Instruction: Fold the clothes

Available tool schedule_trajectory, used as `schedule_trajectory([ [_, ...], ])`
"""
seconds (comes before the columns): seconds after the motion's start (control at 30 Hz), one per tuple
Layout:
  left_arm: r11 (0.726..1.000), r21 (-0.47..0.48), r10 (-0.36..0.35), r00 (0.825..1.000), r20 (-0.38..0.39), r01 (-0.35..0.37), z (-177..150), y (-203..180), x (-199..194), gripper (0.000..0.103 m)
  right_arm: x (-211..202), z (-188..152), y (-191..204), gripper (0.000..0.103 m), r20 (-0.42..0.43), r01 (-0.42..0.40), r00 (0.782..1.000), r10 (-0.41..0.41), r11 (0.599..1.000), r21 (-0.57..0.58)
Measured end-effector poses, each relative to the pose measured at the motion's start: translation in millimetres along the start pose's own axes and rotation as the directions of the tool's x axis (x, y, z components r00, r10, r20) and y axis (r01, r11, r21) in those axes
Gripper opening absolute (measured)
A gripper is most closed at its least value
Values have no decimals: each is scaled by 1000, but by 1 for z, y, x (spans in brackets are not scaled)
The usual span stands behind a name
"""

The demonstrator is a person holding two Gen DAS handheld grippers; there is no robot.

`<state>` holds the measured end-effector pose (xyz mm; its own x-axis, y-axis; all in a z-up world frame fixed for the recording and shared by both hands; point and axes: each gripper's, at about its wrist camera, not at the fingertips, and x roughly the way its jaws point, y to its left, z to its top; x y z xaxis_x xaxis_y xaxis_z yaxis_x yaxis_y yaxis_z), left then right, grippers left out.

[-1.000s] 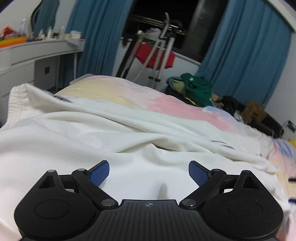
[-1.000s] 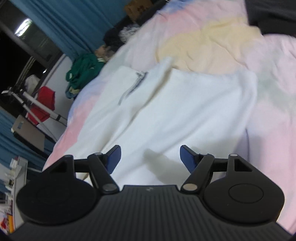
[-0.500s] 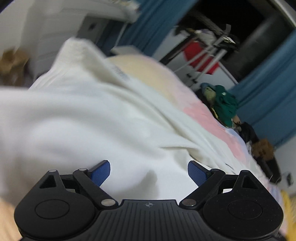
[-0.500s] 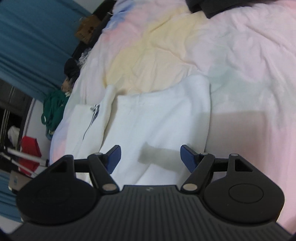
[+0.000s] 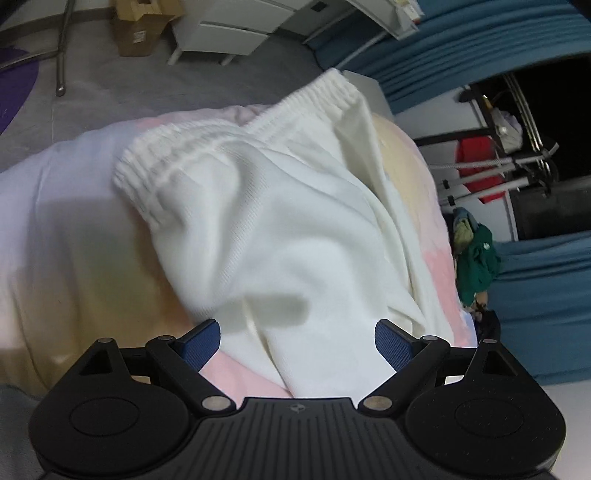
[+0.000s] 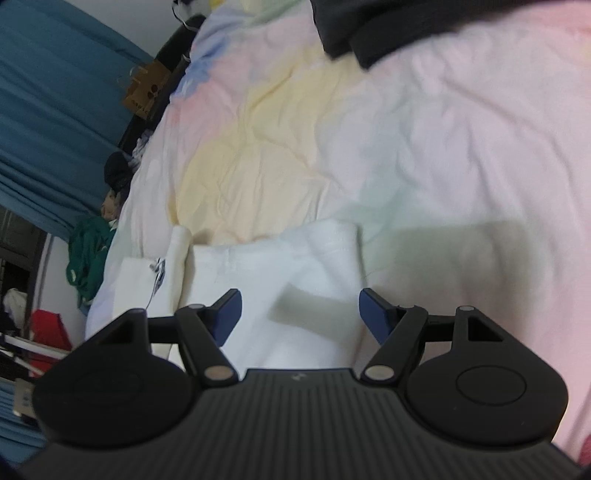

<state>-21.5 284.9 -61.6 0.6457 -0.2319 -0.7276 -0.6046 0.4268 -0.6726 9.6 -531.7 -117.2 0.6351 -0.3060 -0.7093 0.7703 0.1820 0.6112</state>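
Observation:
White trousers (image 5: 280,229) lie rumpled on a pastel quilt (image 5: 66,236); their ribbed elastic waistband (image 5: 229,125) is at the far end in the left wrist view. My left gripper (image 5: 295,341) hovers open over the cloth near the bed's edge, blue pads apart, nothing between them. In the right wrist view the hem end of the white trousers (image 6: 295,266) lies flat with a small printed mark (image 6: 159,273) at its left. My right gripper (image 6: 299,314) is open just above that end, holding nothing.
The pastel quilt (image 6: 406,147) spreads wide beyond the hem. A dark garment (image 6: 369,29) lies at its far end. A green clothes heap (image 5: 476,254), a red item on a metal rack (image 5: 476,158), blue curtains (image 6: 44,110), a white desk and a cardboard box (image 5: 140,26) stand around the bed.
The left gripper swung left and tipped down, now looking at the waistband and the floor. The right gripper drew back towards the hem, so more bare quilt shows. Both stayed open.

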Motion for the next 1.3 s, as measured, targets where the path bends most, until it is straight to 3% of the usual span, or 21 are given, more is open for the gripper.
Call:
schedule_trajectory([
  [0.27, 997, -2, 82, 995, -48, -82, -7, 8, 8, 91, -20, 19, -32, 74, 124, 10, 992, -28, 989, 145],
  [0.47, 996, -42, 83, 996, -44, -84, 4, 15, 29, 91, 10, 12, -33, 73, -7, -7, 1000, 9, 988, 156],
  [0.57, 995, -38, 86, 995, -50, -88, 3, 14, 38, 91, 28, 9, -21, 73, -71, -40, 996, 47, 994, 101],
  [0.7, 996, -49, 76, 997, -30, -78, 5, 14, 49, 92, 31, -1, 3, 73, -90, -138, 986, 139, 990, 12],
  [1.2, 999, -37, 26, 1000, 7, -26, 6, 21, 56, 95, 46, -4, 11, 73, -90, -199, 976, 200, 980, 19],
  [1.3, 999, -34, 21, 1000, 9, -21, 6, 21, 56, 95, 52, -6, 10, 74, -115, -160, 980, 160, 987, 10],
])
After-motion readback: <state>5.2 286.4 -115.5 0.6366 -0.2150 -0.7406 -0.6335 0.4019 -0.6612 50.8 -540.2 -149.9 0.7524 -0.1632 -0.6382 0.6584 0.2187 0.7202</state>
